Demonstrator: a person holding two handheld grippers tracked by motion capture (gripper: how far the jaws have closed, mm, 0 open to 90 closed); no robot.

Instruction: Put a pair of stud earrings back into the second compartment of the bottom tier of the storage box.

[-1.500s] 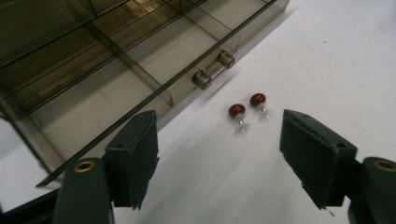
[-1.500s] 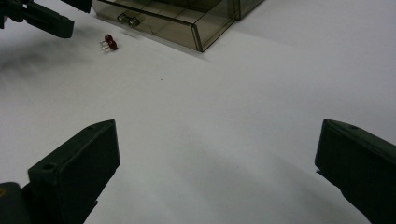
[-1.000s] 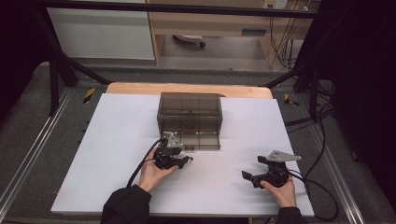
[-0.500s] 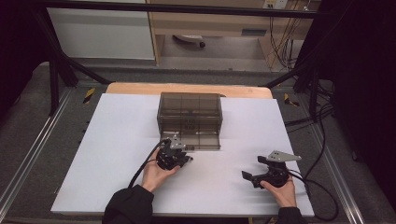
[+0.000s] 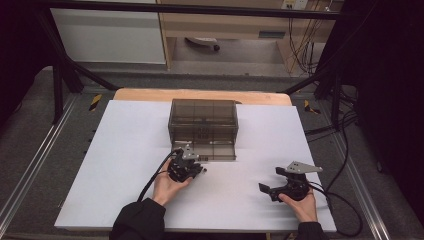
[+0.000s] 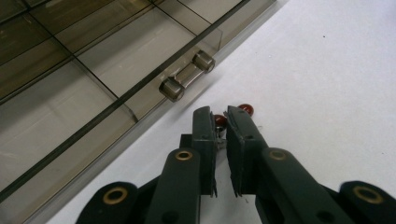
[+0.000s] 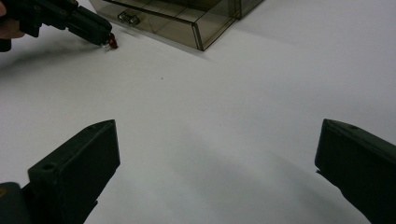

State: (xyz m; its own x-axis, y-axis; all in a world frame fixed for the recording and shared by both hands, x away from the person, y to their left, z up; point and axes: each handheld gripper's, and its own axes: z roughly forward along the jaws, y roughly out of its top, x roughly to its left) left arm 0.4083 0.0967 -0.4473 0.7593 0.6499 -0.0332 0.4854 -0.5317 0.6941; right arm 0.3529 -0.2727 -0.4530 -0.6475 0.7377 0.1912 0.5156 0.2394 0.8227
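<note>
One red piece point(image 6: 219, 121), half hidden, left claw point(image 6: 223, 122) clamped

Red piece point(image 6: 219, 121): mostly hidden between the left gripper point(image 6: 223, 120) tips; its kind unclear.
Drawer box point(image 6: 84, 70): cut off at 10 o'clock.

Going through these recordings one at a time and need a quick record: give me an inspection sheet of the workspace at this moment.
Surface: white sheet over a wooden table, bare around the work.
Job's things: smoky clear drawer box, bottom drawer pulled out, with a bar handle; small red piece at the left gripper's tips, a second red bit just beyond.
Clutter: nothing seen.
Grippers: left gripper has just been closing, jaws pinched on the red piece; right gripper open, resting apart on the sheet.
Cables: one trails from each gripper; more hang at the right.
Surroundings: dark frame, grey floor.
</note>
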